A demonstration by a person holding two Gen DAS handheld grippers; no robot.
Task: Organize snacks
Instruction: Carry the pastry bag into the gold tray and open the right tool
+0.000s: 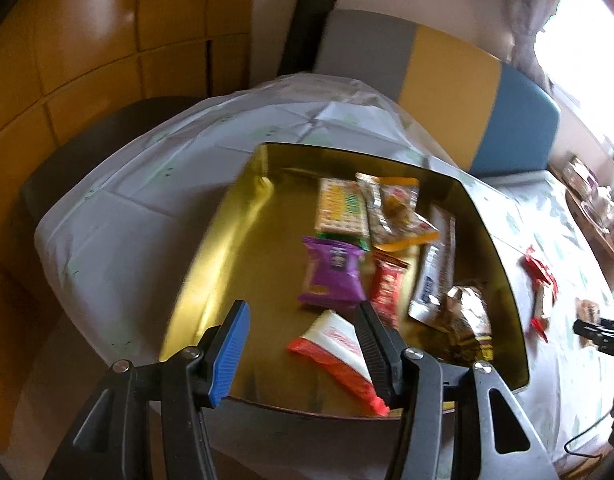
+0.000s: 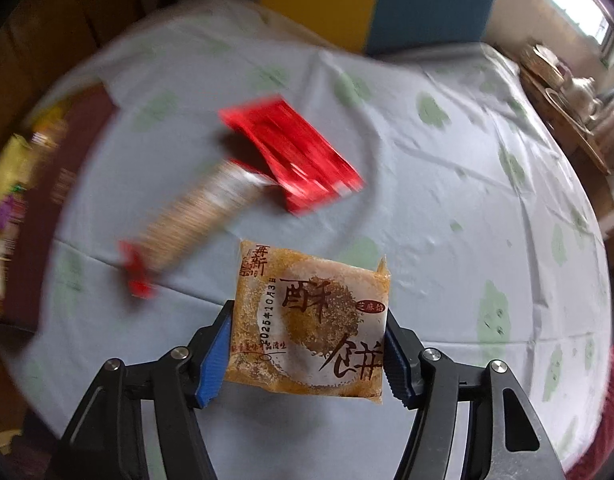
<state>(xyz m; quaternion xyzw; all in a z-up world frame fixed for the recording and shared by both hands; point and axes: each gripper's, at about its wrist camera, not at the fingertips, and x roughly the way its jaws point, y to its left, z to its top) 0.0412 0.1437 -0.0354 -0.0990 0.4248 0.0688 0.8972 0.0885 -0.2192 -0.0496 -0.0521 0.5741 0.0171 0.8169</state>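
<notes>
My right tool [image 2: 307, 344] is clamped on the sesame cake [image 2: 311, 320], held clear above the bench [image 2: 467, 200] for carrying to the tin [image 1: 235, 240], while my left tool [image 1: 303, 344] hangs apart over it (holding nothing).

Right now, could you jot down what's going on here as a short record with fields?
Box: gold-lined box on the tablecloth, holding several snack packets
Left gripper: jaws open above the box, holding nothing
Right gripper: jaws shut on a sesame pastry packet, held above the table
Still on the table: red packet, cracker roll
</notes>
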